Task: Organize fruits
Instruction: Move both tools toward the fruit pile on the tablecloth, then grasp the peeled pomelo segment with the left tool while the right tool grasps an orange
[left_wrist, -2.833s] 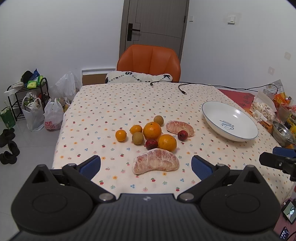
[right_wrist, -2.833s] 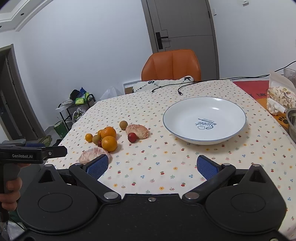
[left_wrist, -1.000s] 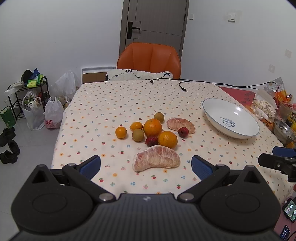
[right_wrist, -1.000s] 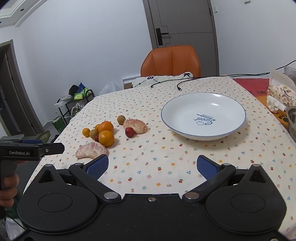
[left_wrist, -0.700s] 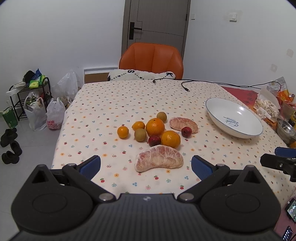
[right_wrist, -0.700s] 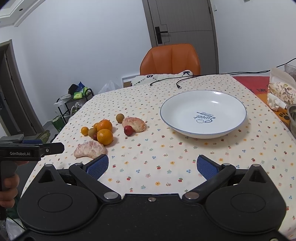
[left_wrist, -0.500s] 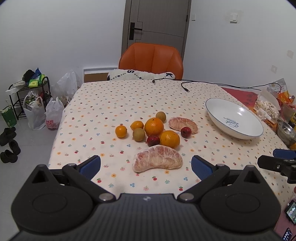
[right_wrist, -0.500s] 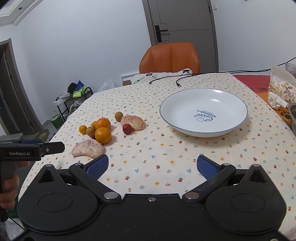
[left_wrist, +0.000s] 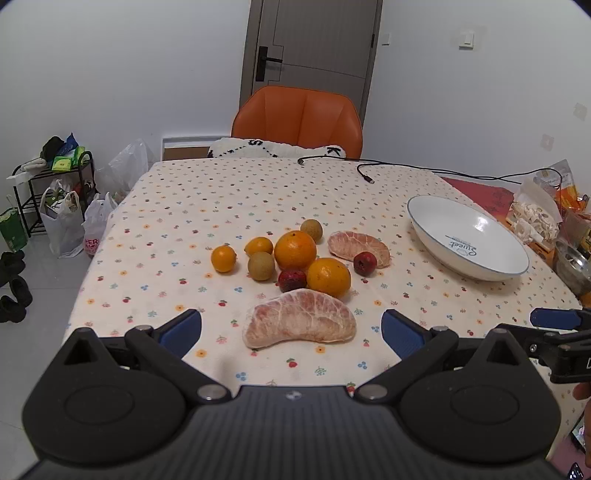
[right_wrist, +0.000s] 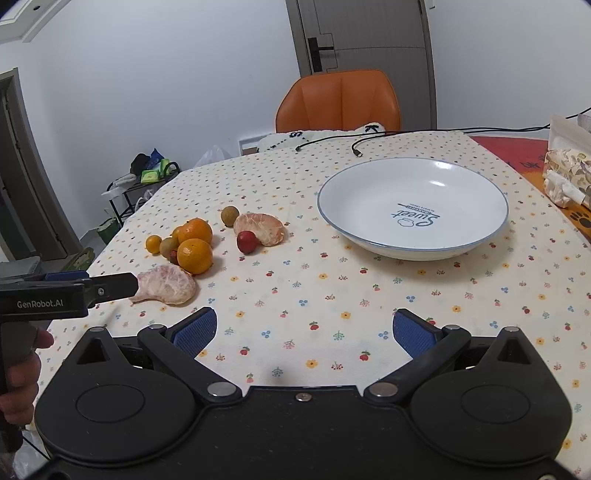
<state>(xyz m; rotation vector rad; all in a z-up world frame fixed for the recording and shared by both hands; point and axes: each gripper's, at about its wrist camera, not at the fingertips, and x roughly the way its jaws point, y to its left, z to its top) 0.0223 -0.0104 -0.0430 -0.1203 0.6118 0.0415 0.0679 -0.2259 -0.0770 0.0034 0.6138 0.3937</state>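
Fruit heaped on the desk, both grippers spread wide and holding nothing.

On the left, the left gripper (left_wrist: 291, 328) hangs low over the near edge of the desk (left_wrist: 184, 206), its fingers (left_wrist: 181, 330) wide apart; the big pomelo piece (left_wrist: 299, 319) lies between them, just ahead of the tips and touching neither. Behind it sits the heap: two oranges (left_wrist: 295, 249), small tangerines (left_wrist: 223, 258), brownish round fruits (left_wrist: 261, 266) and two dark red ones (left_wrist: 291, 280), with a second pomelo piece (left_wrist: 358, 245) at its right side. Further right, well apart from the heap, stands the white plate (right_wrist: 413, 210), bare inside. The right gripper (right_wrist: 304, 328) hovers over the near desk in front of the plate, fingers (right_wrist: 410, 332) just as wide, only cloth between them and no fruit near.
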